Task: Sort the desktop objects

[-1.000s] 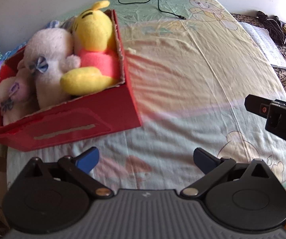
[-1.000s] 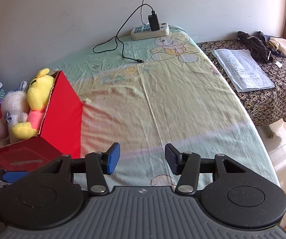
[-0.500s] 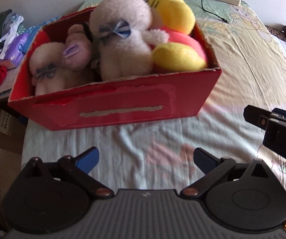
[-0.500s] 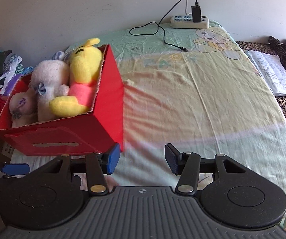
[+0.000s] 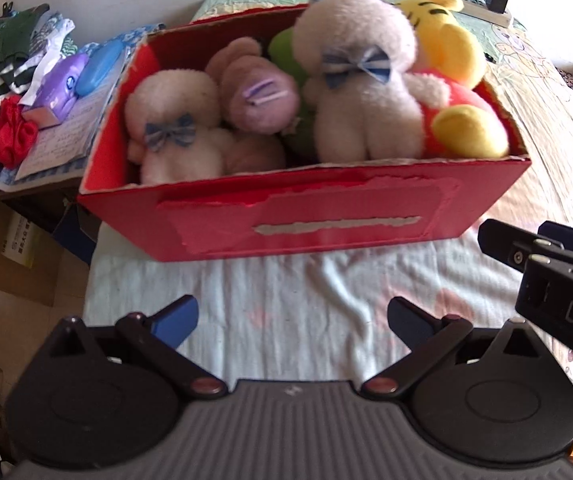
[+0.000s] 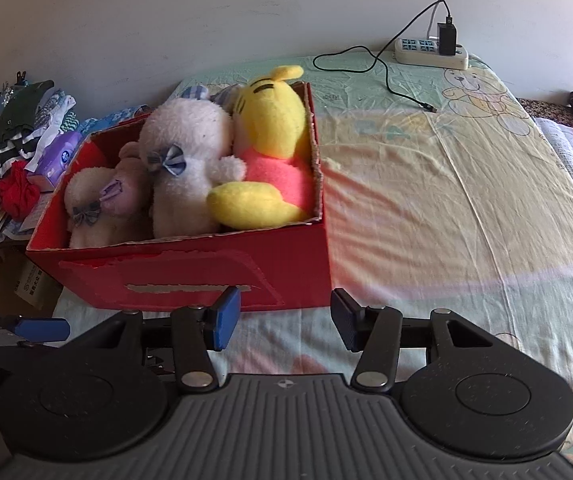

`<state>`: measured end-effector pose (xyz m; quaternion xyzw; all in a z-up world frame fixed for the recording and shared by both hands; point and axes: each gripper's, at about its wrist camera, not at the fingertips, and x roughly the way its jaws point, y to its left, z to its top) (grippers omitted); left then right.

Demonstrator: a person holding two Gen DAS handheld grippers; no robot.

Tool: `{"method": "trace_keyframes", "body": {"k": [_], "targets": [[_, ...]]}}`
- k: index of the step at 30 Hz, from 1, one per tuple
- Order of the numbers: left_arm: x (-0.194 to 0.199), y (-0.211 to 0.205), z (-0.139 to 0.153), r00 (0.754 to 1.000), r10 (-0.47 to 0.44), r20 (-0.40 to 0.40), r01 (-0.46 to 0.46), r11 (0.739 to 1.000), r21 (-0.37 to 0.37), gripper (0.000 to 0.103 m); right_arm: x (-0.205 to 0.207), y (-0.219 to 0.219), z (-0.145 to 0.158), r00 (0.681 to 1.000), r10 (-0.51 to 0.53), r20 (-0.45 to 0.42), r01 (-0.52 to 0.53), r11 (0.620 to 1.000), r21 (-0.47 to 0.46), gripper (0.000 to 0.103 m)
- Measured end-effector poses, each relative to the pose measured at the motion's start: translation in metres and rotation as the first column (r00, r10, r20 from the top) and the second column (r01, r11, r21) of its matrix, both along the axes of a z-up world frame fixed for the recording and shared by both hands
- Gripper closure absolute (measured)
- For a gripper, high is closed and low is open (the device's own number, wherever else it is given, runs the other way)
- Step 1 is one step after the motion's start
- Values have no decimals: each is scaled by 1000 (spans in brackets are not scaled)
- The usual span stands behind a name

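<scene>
A red cardboard box (image 5: 306,220) (image 6: 190,276) stands on the bed's left side, packed with plush toys. Inside it are a yellow bear in a red shirt (image 5: 458,92) (image 6: 270,152), a white plush with a blue bow (image 5: 362,84) (image 6: 190,156), a purple plush (image 5: 258,96) and a smaller white plush (image 5: 170,128). My left gripper (image 5: 292,320) is open, hovering over the sheet just short of the box's front wall. My right gripper (image 6: 286,320) is open too, facing the box's near right corner. Both hold nothing.
A pile of clothes, a tissue pack and papers (image 5: 34,92) (image 6: 26,148) lies left of the box, off the bed. A power strip with charger and cable (image 6: 430,52) rests at the bed's far edge. Papers (image 6: 570,160) lie on the dark side table at right.
Both views have swung left toward the red box, which now fills the left wrist view head-on. Both grippers stayed open and empty.
</scene>
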<state>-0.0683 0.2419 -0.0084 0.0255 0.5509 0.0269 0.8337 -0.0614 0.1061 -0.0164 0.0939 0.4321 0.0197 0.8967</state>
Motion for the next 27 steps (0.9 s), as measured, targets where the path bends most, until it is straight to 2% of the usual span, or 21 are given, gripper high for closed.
{"method": "trace_keyframes", "body": {"k": [14, 27], "targets": [[2, 59, 19, 998, -15, 58, 15, 1000, 7, 2, 9, 53, 21, 998, 13, 54, -14, 1000, 27, 49], [29, 81, 49, 986, -74, 149, 71, 997, 24, 2, 26, 71, 57, 986, -28, 162, 29, 1000, -3, 49]]}}
